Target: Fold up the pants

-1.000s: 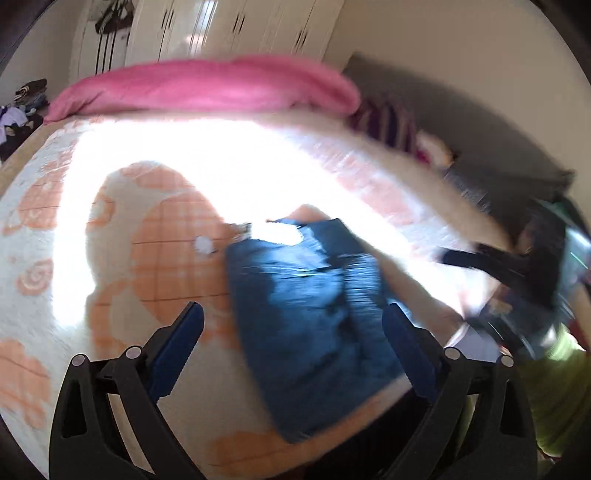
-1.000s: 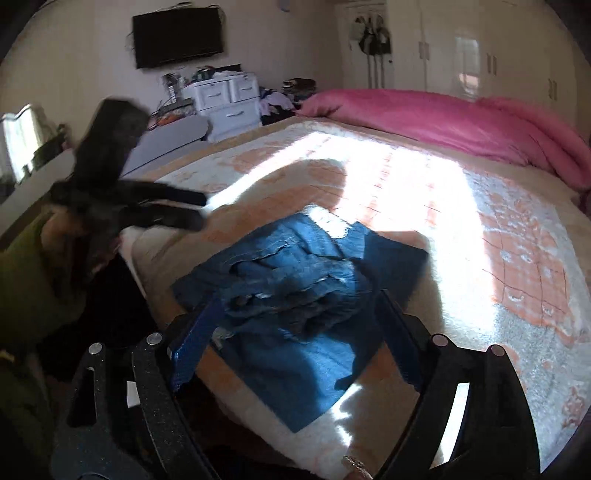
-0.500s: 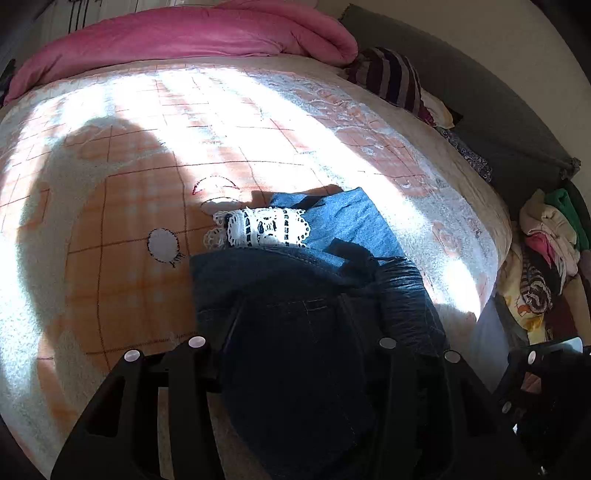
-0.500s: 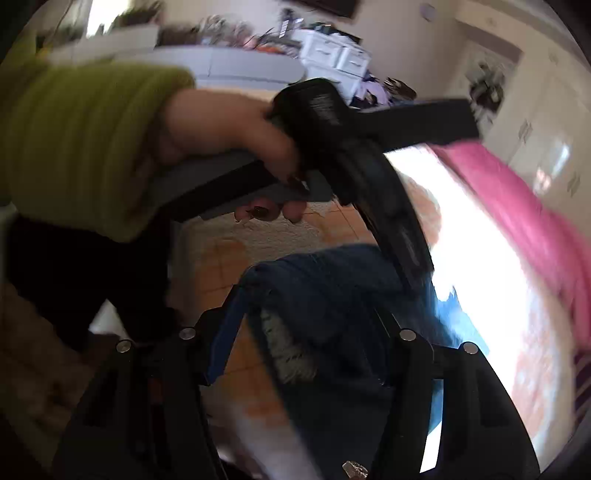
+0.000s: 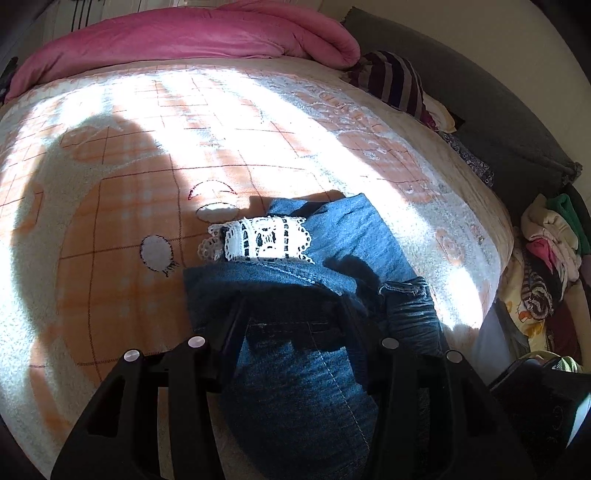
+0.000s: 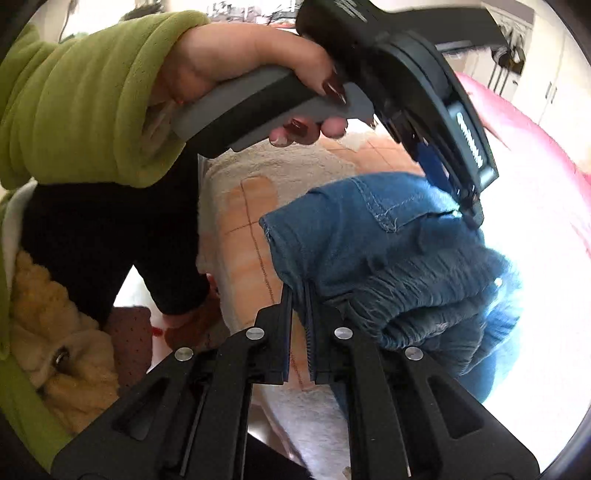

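Note:
Folded blue jeans with a white lace trim lie near the bed's front right corner. My left gripper has its fingers spread and pushed into the folded denim; the tips are hidden under a fold. In the right wrist view my right gripper is shut on the near edge of the jeans. The left gripper's body, held by a hand, presses down on the jeans from above.
The bed has a peach and white blanket and a pink duvet at the far end. Striped clothes and a clothes pile lie at the right. A green sleeve fills the upper left of the right wrist view.
Both grippers came down onto the jeans. The right gripper closed on the near denim edge. The left gripper's fingers narrowed and sank into the folds.

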{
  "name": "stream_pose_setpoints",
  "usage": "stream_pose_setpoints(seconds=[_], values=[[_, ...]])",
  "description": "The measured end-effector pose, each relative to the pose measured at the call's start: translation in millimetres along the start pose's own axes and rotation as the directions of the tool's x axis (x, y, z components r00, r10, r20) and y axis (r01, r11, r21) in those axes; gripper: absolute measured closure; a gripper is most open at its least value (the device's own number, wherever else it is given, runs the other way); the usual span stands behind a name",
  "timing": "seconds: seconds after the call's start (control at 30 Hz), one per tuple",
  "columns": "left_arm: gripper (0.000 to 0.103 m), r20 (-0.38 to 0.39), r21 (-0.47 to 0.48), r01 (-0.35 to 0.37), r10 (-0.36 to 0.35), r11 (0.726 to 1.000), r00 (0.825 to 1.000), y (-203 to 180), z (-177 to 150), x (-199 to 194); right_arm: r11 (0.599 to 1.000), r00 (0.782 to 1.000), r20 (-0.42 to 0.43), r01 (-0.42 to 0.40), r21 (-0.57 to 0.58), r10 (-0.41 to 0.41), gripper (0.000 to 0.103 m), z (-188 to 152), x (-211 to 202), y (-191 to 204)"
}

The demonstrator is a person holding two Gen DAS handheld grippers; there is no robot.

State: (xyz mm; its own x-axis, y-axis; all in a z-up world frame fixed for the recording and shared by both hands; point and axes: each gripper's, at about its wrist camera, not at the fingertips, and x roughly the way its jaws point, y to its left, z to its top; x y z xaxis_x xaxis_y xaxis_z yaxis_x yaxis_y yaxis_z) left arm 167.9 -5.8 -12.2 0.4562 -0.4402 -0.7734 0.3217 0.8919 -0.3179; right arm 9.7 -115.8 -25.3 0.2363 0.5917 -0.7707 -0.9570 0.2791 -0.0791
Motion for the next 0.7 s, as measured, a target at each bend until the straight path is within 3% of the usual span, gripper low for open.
stream_pose_setpoints(seconds=[0.13, 0.23, 0.4, 0.47, 0.53, 0.6, 0.7], values=[[0.055, 0.005, 0.001, 0.014, -0.014, 1.0, 1.0, 2, -2, -1, 0.999, 1.0, 0.01, -0.002, 0.034, 0.001, 0.099, -5, -5, 1], [0.055, 0.01, 0.001, 0.015, -0.015, 1.0, 1.0, 1, -1, -3, 0.997, 0.999, 0.032, -0.028, 0.077, 0.026, 0.092, -5, -14, -1], [0.054, 0.012, 0.021, -0.009, 0.009, 1.0, 1.0, -3, -3, -4, 0.987, 0.986, 0.163, -0.054, 0.148, 0.029, 0.088, 5, -49, -5], [0.047, 0.019, 0.02, -0.007, 0.007, 1.0, 1.0, -3, -3, -5, 0.982, 0.979, 0.205, -0.06, 0.177, 0.023, 0.087, 10, -54, -8], [0.045, 0.022, 0.015, -0.007, 0.006, 1.0, 1.0, -4, -3, -7, 0.977, 0.984, 0.176, -0.013, 0.215, -0.026, 0.083, 14, -46, -14], [0.045, 0.027, 0.02, -0.015, 0.015, 1.0, 1.0, -4, -4, -8, 0.968, 0.994, 0.094, 0.035, 0.25, -0.06, 0.083, 11, -27, -22], [0.045, 0.037, 0.023, -0.029, 0.028, 0.999, 0.999, -3, -5, -11, 0.947, 0.998, 0.012, 0.048, 0.316, -0.055, 0.085, 3, -4, -31]])
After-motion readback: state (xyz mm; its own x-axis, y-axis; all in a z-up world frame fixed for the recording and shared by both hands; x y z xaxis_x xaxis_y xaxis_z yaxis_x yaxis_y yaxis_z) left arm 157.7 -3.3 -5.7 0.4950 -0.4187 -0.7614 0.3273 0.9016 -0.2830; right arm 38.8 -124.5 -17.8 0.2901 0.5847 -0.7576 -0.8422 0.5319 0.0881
